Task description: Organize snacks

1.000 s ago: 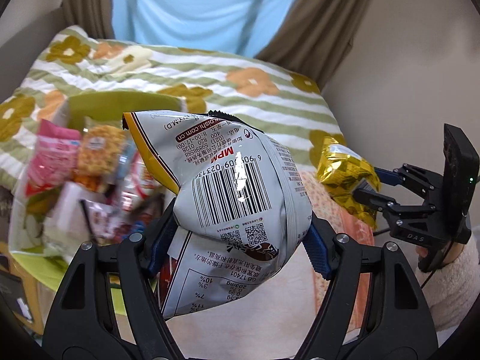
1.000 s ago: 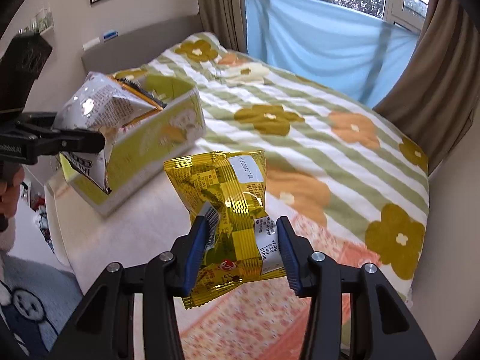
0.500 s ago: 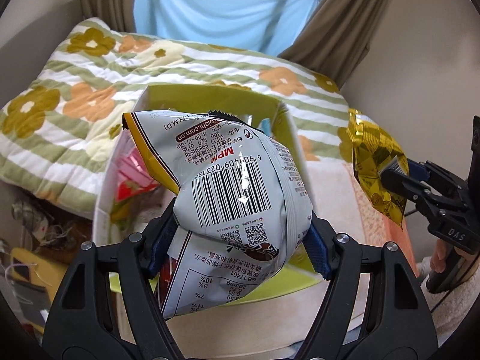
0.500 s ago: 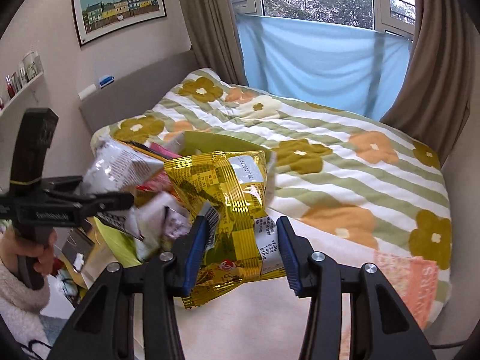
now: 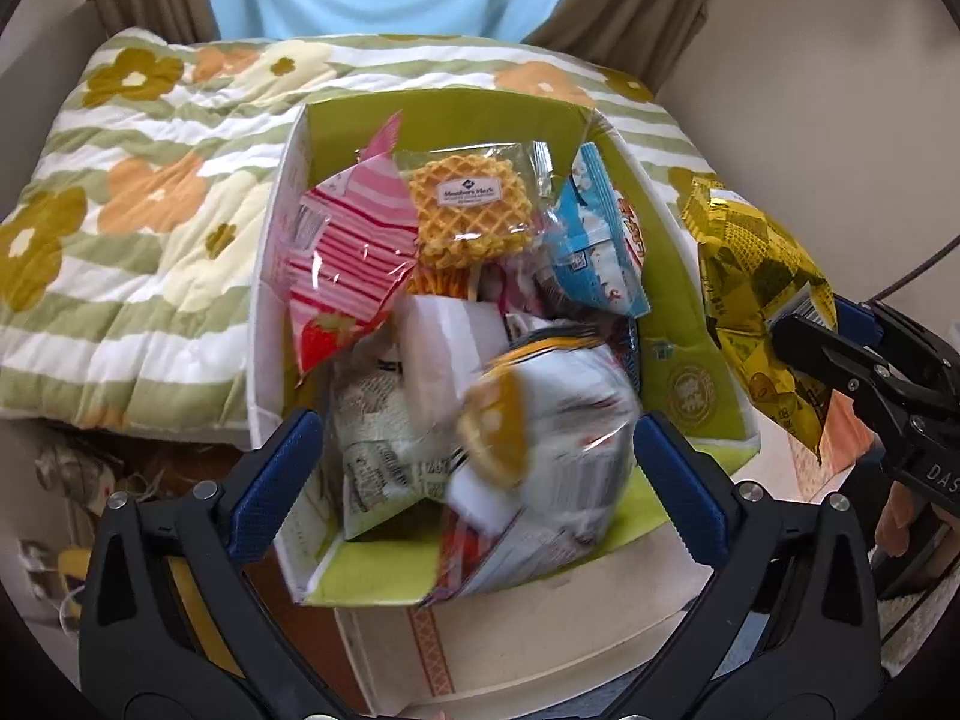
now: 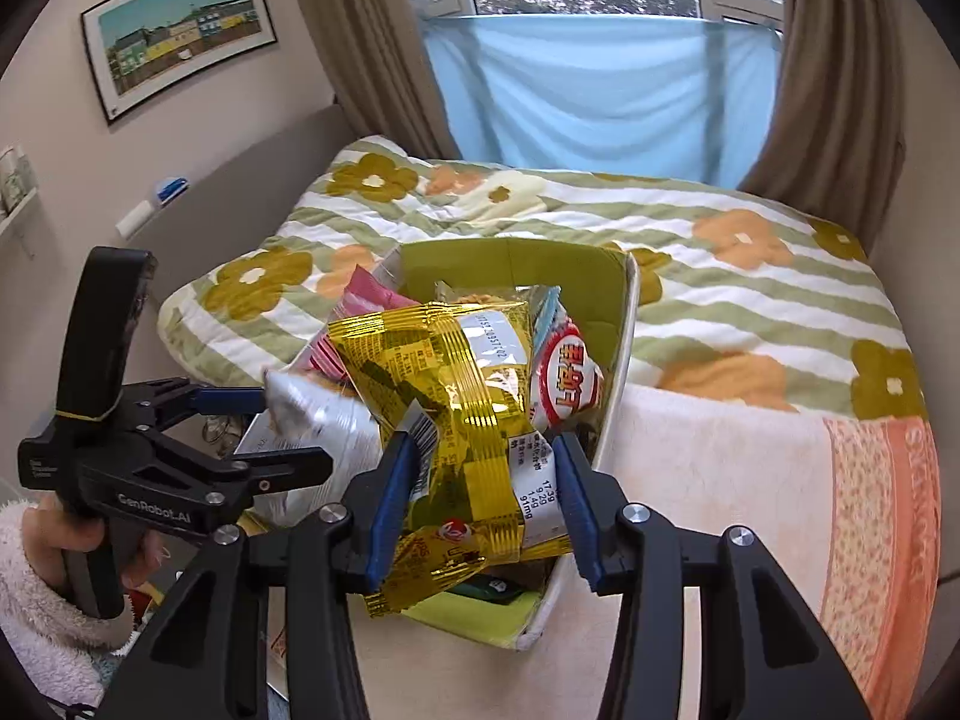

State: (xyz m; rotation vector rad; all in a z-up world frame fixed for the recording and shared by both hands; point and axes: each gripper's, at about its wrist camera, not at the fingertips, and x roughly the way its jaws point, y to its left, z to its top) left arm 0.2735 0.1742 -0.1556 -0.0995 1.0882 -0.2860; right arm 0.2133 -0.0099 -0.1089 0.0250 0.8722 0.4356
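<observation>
The silver bag (image 5: 540, 420) is being dropped into the green box (image 5: 690, 276) mid-frame as the left gripper (image 5: 474, 468) opens (blurred, mid-fall), while the gold bag (image 6: 456, 420) is kept clamped in the right gripper (image 6: 480, 504), presumably next.

We see the left gripper (image 5: 480, 444) as two black plastic arms with ribbed blue pads and silver screws at the pivots, low in the frame. The right gripper (image 6: 483, 498) looks the same. At lower left of the right wrist view, white lettering marks the other tool's black body, and a fluffy white sleeve (image 6: 42, 612) covers the wrist.
</observation>
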